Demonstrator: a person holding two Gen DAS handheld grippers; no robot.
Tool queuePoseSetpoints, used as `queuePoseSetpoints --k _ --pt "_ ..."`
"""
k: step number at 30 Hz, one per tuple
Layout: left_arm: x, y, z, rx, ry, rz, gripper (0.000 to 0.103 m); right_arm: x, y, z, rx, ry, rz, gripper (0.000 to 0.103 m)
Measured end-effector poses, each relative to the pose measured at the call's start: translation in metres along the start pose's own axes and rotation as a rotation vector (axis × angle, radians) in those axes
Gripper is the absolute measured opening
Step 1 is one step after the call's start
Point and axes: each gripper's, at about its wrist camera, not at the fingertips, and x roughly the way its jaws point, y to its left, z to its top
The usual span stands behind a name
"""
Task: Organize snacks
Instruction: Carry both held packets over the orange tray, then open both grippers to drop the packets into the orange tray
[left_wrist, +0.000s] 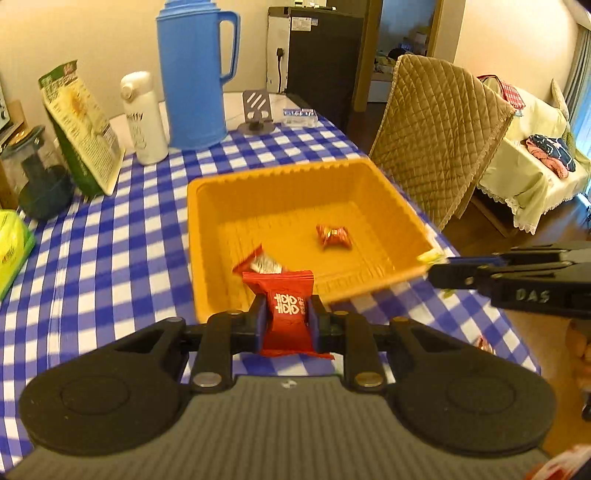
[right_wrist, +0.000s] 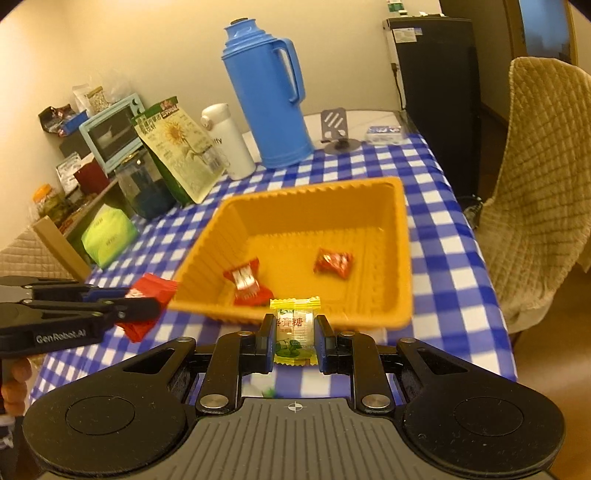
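An orange plastic tray (left_wrist: 280, 177) (right_wrist: 402, 229) sits on the blue checked tablecloth. It holds two red wrapped candies: one near its front left (left_wrist: 264, 264) (right_wrist: 245, 282), one in the middle (left_wrist: 332, 236) (right_wrist: 332, 262). My left gripper (left_wrist: 286, 317) is shut on a red snack packet (left_wrist: 286, 306) just before the tray's near rim; it shows at the left in the right wrist view (right_wrist: 147, 295). My right gripper (right_wrist: 295, 334) is shut on a yellow-green candy packet (right_wrist: 295, 328) at the tray's front edge, and it shows at the tray's right corner in the left wrist view (left_wrist: 432, 258).
A blue thermos jug (left_wrist: 194, 74) (right_wrist: 269, 96), a white bottle (left_wrist: 142, 118) (right_wrist: 229, 146), a green sunflower-seed bag (left_wrist: 79, 127) (right_wrist: 177, 147), a dark jar (left_wrist: 40, 177) and a green tissue pack (right_wrist: 107, 236) stand left and behind the tray. A quilted chair (left_wrist: 439, 136) (right_wrist: 535, 192) is at the right.
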Motion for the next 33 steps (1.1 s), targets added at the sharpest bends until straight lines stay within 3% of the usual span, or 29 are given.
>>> queuePoseSetpoints --k 17,33 --pt "0.066 0.009 0.065 -0.040 0.010 0.011 0.021 0.067 -0.007 0.051 0.026 0.004 -0.009 0.022" --pt "0.136 0.017 0.087 -0.098 0.087 0.010 0.021 0.117 -0.030 0.075 0.055 0.034 -0.090 0.022"
